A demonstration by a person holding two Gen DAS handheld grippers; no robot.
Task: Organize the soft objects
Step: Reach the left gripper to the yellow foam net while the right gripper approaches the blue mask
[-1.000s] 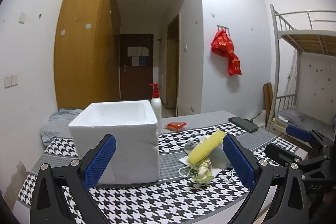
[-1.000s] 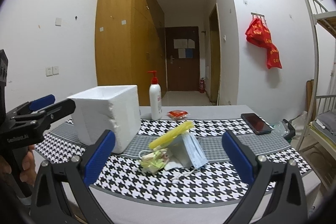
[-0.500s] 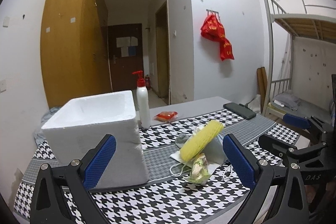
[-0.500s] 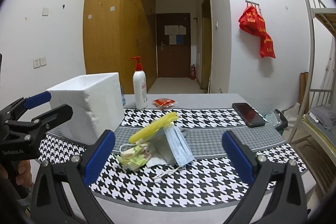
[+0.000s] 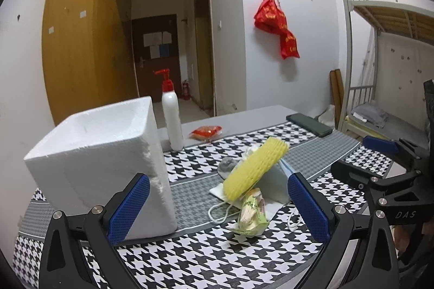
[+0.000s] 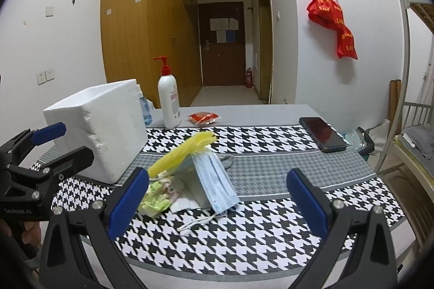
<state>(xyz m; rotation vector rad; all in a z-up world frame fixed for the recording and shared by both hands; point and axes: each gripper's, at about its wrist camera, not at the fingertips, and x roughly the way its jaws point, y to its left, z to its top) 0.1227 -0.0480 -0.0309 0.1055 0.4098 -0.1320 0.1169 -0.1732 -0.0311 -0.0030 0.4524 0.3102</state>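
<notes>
Through the left wrist camera, my left gripper (image 5: 218, 207) has its blue-padded fingers (image 5: 129, 207) spread wide with nothing between them. Ahead on the houndstooth-clothed desk (image 5: 203, 256) sits the heap of soft things: a yellow foam mesh sleeve (image 5: 253, 171) leaning across a pale blue surgical mask (image 5: 279, 186), and a crumpled green-and-white plastic wrapper (image 5: 251, 213) in front. The open white styrofoam box (image 5: 100, 156) stands just to the left of the heap.

Through the right wrist camera, my right gripper (image 6: 217, 203) is likewise wide apart and empty, hovering short of the same heap; the mask (image 6: 215, 180) faces me, the sleeve (image 6: 180, 153) resting on its top. A white pump bottle (image 6: 168, 102), a black phone (image 6: 322, 134) and a small red packet (image 6: 203, 117) lie further back.

I judge this to be the approach: nothing is picked yet. Next I should take the sleeve first, since it lies on top, pinching gently, and carry it to the box.
</notes>
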